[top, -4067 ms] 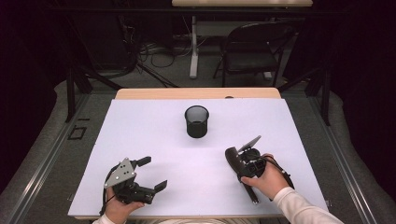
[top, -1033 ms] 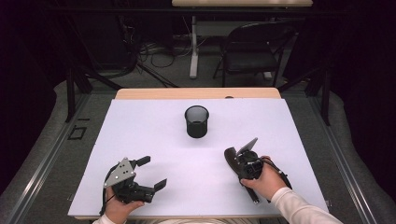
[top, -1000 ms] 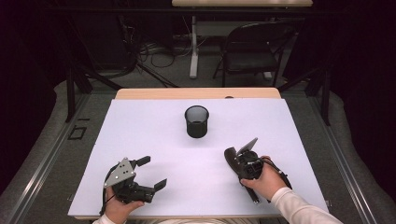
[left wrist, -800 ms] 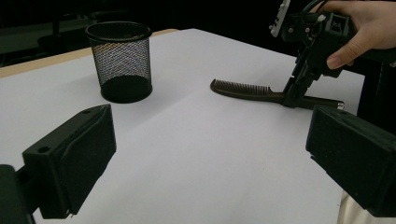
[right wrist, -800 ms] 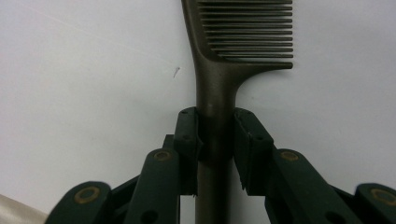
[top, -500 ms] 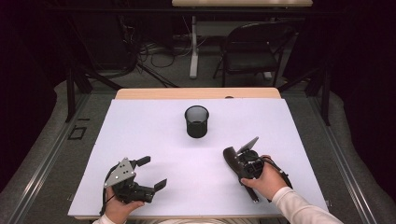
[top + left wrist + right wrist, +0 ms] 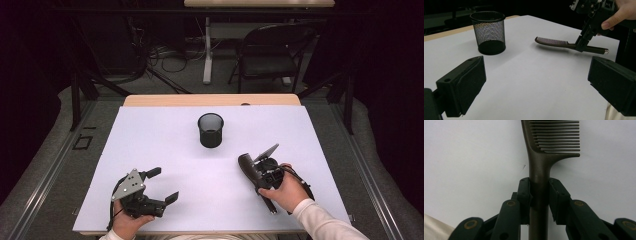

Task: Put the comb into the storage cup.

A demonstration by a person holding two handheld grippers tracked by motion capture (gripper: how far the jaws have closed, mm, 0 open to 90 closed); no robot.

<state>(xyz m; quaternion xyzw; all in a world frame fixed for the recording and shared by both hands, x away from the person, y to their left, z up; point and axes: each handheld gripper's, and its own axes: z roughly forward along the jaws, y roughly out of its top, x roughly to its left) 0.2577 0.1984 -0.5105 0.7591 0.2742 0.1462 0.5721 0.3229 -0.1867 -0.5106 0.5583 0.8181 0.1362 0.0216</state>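
Near the front edge of the counter (image 7: 150, 130), the left gripper (image 7: 160, 186) rests with fingers spread wide, holding nothing. To its right, the right gripper (image 7: 256, 170) has its fingers clamped on the handle of a dark comb (image 7: 541, 167), held just above the white surface. Bare counter lies between them. Farther back stands a black mesh cup (image 7: 210, 129). No writing is readable.

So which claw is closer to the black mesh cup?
The right claw, holding the comb, sits just below and right of the mesh cup. The left claw is farther off, open near the table's front-left.
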